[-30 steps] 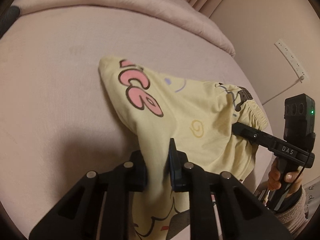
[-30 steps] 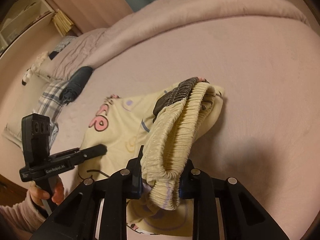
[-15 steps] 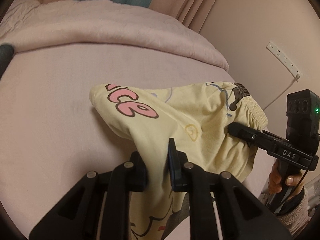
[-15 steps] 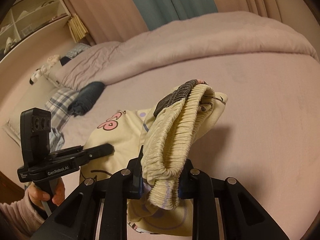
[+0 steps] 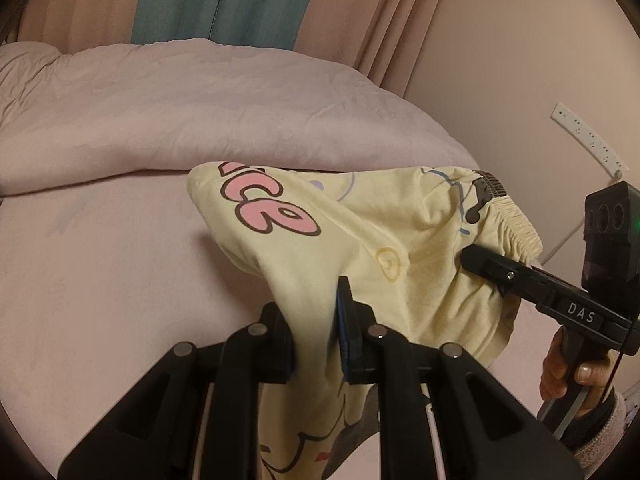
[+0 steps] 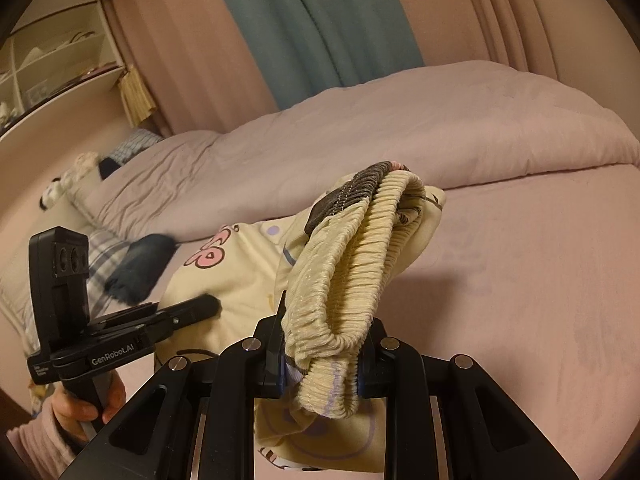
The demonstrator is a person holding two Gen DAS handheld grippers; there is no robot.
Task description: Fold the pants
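Yellow pants [image 5: 360,240] are lifted clear of the bed [image 5: 100,280], left tool [image 5: 316,332] clamped on cloth, right tool [image 6: 320,356] on the waistband [image 6: 352,264], ready for folding.

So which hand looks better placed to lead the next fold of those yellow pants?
Probably the right gripper: it clamps the bunched elastic waistband of the pants, a firm edge to carry over. The left gripper only pinches loose fabric.
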